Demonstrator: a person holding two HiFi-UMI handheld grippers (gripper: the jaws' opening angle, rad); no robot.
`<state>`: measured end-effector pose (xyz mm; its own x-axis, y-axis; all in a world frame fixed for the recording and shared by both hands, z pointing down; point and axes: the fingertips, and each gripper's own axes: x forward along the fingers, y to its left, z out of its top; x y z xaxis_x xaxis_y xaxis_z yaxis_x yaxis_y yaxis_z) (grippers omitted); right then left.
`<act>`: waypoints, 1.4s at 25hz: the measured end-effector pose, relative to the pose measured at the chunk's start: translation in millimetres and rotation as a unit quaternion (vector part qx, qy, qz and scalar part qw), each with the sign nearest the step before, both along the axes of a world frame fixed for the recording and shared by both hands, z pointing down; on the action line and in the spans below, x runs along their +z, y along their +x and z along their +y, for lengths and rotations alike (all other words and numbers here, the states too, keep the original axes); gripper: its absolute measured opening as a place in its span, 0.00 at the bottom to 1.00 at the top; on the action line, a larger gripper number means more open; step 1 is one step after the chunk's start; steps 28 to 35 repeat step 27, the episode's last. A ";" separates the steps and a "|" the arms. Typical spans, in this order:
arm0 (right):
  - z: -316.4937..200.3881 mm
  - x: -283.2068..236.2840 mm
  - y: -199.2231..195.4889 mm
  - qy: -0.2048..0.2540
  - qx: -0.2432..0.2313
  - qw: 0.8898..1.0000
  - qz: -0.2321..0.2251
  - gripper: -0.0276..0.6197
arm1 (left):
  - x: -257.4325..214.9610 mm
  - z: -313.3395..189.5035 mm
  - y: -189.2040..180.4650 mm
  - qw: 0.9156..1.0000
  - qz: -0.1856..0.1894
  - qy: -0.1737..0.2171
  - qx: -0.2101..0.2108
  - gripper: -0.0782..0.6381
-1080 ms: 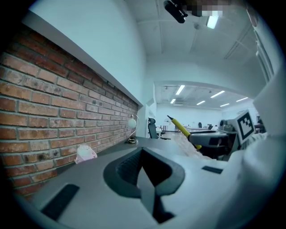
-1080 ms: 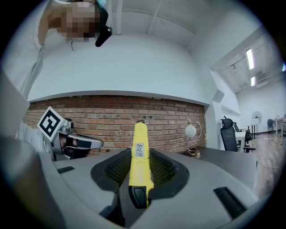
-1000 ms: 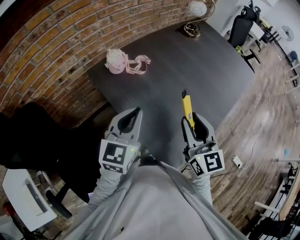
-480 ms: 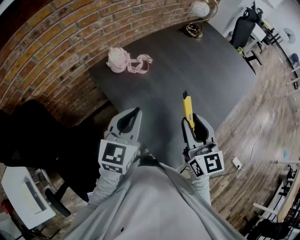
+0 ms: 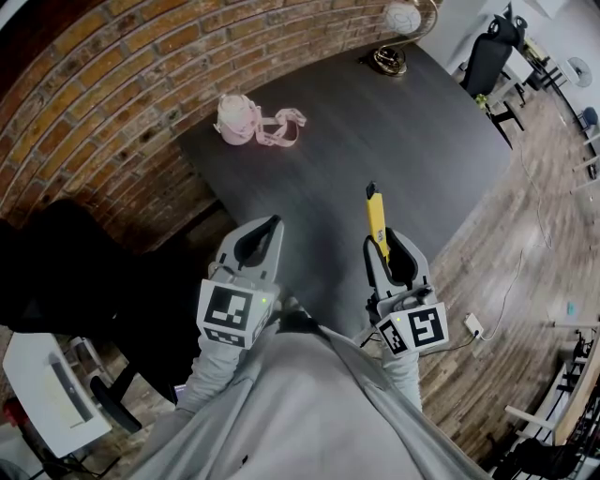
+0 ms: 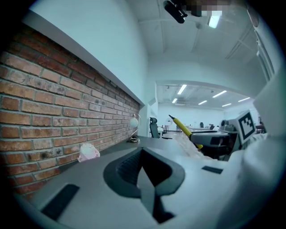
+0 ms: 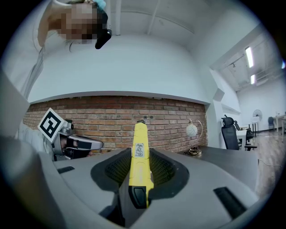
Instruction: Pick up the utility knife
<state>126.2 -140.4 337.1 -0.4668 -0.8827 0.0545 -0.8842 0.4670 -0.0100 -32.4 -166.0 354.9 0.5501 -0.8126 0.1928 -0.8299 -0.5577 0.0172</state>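
The yellow utility knife (image 5: 376, 214) is clamped between the jaws of my right gripper (image 5: 385, 240), its black tip pointing out over the dark table (image 5: 394, 122). In the right gripper view the knife (image 7: 140, 156) runs straight out along the jaws, pressed from both sides by the right gripper (image 7: 140, 181). My left gripper (image 5: 265, 230) hovers beside it over the table's near edge, shut with nothing in it. Its jaws meet in the left gripper view (image 6: 145, 170), where the knife (image 6: 182, 128) shows off to the right.
A pink pouch with a strap (image 5: 239, 118) lies on the table near the brick wall (image 5: 103, 103). A globe lamp (image 5: 396, 28) stands at the far corner. An office chair (image 5: 486, 54) stands beyond, and a black chair (image 5: 66, 272) at the left.
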 end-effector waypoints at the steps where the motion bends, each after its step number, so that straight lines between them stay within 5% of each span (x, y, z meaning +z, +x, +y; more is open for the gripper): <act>1: 0.1 0.3 -0.2 0.000 0.000 1.000 0.001 0.26 | 0.0 -0.1 -0.1 1.000 0.000 0.000 0.000 0.13; 35: 0.8 0.3 3.8 0.000 -0.007 1.000 -0.007 0.26 | 2.2 0.4 3.8 1.000 0.000 -0.002 -0.006 0.13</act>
